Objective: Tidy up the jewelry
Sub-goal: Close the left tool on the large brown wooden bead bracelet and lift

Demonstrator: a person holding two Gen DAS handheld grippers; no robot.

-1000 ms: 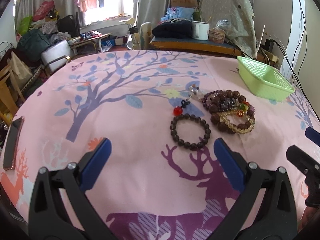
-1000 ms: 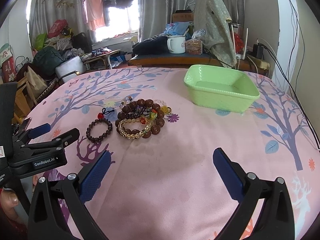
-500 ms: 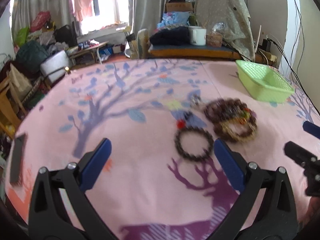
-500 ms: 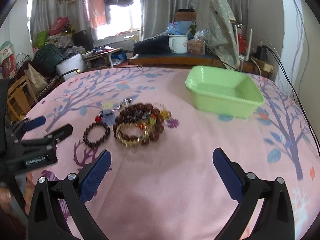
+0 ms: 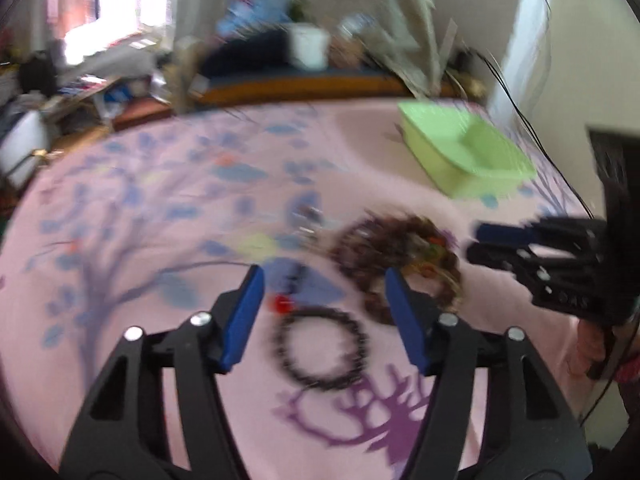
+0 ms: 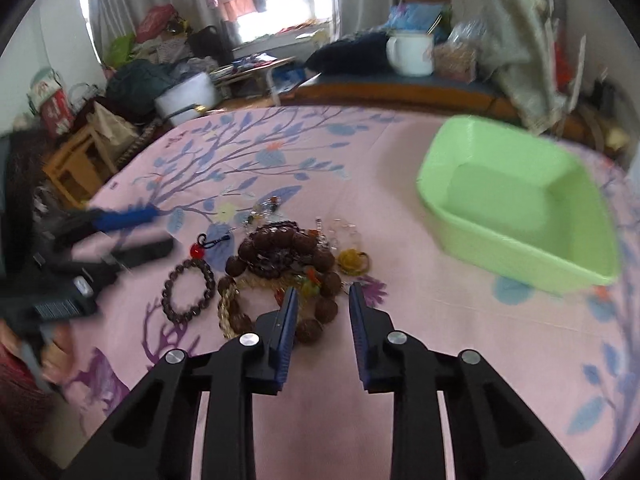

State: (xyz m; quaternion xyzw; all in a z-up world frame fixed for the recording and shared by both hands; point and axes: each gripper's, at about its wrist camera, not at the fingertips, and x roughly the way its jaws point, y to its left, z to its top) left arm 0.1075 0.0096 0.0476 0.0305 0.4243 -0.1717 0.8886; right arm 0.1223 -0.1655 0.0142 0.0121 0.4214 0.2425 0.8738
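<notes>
A: Starting big: pink tablecloth [image 6: 460,352] unchanged, green basket [image 6: 516,204] off to the right of the jewelry, nothing visible inside. Closer now than a second ago, though.

B: Agreed. Moved in on the jewelry from both sides within that second. Means sorting not begun, only the approach; nothing lifted yet.

A: Next, the bracelet pile [image 6: 280,276]: big brown beads, yellow strand, tangled together mid-cloth, well apart from the basket. Then the dark bead bracelet [image 5: 320,350], flat on the cloth just beside the pile, red charm [image 5: 282,304] at its edge.

B: Left gripper [image 5: 324,312] low over that single bracelet, framing it between the blue pads, jaws narrowed from earlier but clearly parted, nothing held. Blurred view there, mid-motion by the look.

A: Right gripper [image 6: 322,326] angled down at the pile's near edge, jaws down to a narrow gap, gripping nothing, large brown beads just ahead of the tips.

B: Probably a pinch on each, then across to the basket. Snagging on the tangle likely.
</notes>
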